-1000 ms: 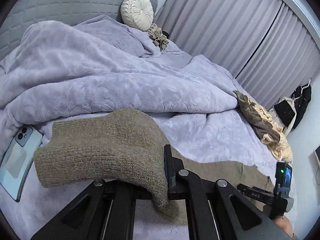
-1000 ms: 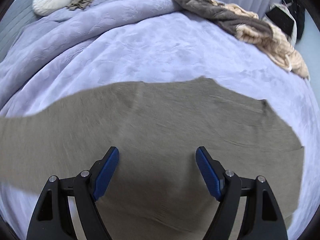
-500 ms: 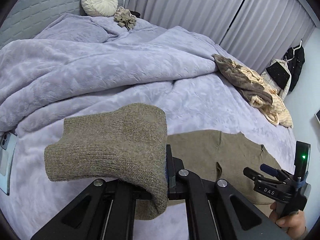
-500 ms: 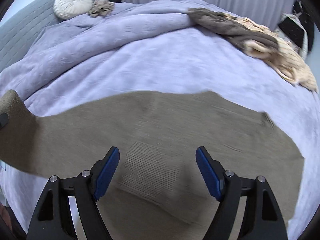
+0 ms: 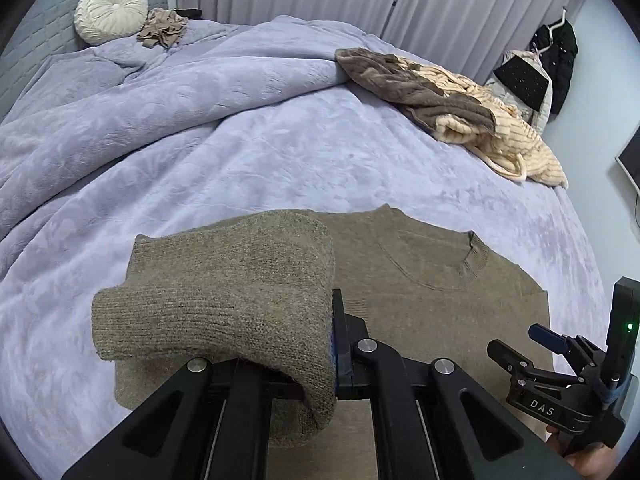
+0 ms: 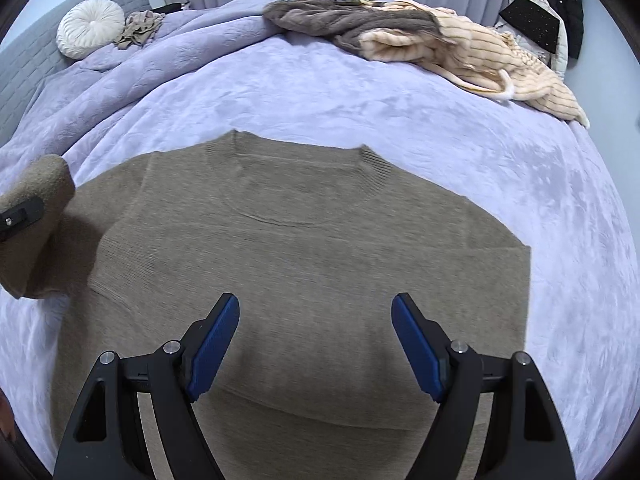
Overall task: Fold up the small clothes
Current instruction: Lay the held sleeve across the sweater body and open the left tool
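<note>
Knit brown sweater (image 6: 320, 260) lies flat on the bed (image 6: 400, 112); our left gripper (image 5: 334, 344) is clamped on its sleeve (image 5: 224, 304), right gripper (image 6: 316, 344) spread empty. If the thick knit slips out, the sleeve'd land bunched.

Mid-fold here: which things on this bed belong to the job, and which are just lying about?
In the job:
- brown sweater
- its sleeve, clamped in the left tongs
- right tongs, open above the sweater

Lying about:
- round cushion
- brown-and-cream clothes pile
- crumpled beige cloth
</note>
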{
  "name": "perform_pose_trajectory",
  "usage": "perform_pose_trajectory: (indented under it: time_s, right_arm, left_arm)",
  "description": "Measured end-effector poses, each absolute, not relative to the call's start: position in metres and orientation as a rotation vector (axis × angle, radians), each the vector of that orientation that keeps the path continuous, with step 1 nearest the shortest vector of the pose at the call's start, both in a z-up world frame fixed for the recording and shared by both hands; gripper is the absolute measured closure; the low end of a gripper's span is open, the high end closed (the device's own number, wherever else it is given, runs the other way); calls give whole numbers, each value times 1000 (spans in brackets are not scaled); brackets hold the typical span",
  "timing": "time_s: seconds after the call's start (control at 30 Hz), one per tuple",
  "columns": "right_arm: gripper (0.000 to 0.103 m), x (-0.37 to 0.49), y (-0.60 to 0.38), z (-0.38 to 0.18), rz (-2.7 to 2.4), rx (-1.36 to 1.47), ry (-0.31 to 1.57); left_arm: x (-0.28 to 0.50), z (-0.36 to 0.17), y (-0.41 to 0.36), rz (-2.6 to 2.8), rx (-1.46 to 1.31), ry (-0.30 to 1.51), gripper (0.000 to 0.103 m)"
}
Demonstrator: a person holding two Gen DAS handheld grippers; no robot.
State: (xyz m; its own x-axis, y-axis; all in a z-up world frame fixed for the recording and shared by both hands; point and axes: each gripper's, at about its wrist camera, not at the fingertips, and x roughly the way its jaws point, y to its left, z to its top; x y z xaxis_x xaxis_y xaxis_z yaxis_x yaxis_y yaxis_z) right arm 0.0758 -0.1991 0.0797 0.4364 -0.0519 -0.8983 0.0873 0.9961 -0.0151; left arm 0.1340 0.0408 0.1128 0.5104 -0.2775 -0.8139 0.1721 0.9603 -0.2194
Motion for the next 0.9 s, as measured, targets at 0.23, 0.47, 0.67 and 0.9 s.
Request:
perform_pose_trajectory:
  time_s: [0.23, 0.47, 0.67, 0.9]
  right_arm:
    - [21, 62, -226, 75, -80, 44, 1105]
    - [21, 49, -254, 77, -97, 45, 1084]
    - [21, 35, -287, 79, -128, 76, 1071]
    - [21, 26, -314, 73, -158, 133, 1068]
  left_arm:
    - [123, 108, -28, -294, -25, 1021, 95]
    - [104, 110, -91, -365, 54, 1016, 95]
    - [94, 104, -132, -407, 97, 1034, 95]
    - [86, 85, -169, -399, 201, 1045, 95]
